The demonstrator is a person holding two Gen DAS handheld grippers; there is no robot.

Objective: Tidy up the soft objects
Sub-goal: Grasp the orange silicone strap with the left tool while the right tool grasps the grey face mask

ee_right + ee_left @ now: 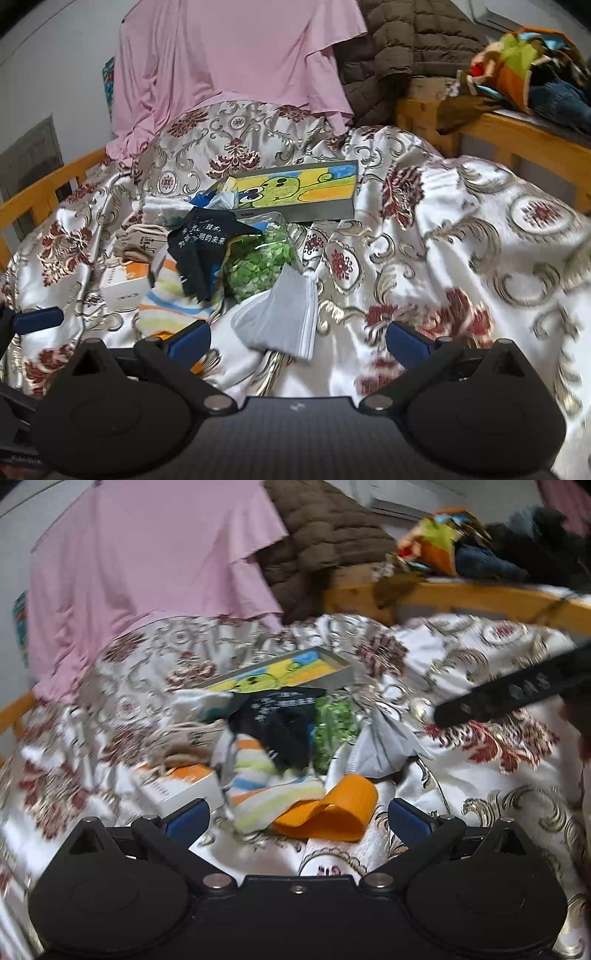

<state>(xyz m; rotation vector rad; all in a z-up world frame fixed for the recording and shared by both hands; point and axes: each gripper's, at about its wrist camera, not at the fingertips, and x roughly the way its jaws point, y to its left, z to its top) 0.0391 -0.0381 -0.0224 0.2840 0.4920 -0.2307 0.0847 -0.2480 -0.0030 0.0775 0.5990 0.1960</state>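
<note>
- Nearest, the left gripper (pixel 298 818) has its blue-padded fingers spread wide with nothing between them, poised over the floral bedspread (pixel 480 812); an orange strip of fabric (pixel 332 812) lies just ahead of the gap, touching a striped sock (pixel 258 786).
- The right gripper (pixel 298 341) is likewise wide apart and empty, with a folded grey cloth (pixel 284 317) lying just ahead of it on the bedspread.
- Only the left wrist view shows the whole orange strip; in the right view it is just a sliver behind the left finger.
- Beyond these sits the heap of soft things: a dark cloth with white lettering (pixel 207 243), a beige drawstring pouch (pixel 142 240) and a clear bag of green pieces (pixel 262 262), with a white and orange box (pixel 177 786) at the heap's left edge.
- The lettering is legible as characters only in the right view; the left view is blurred.
- Further back, a tray with a cartoon picture (pixel 295 188) rests on the bedspread.
- Farthest, a pink garment (pixel 229 55) and a brown quilted jacket (pixel 399 48) hang behind, beside a wooden rail (pixel 461 598) bearing piled clothes.
</note>
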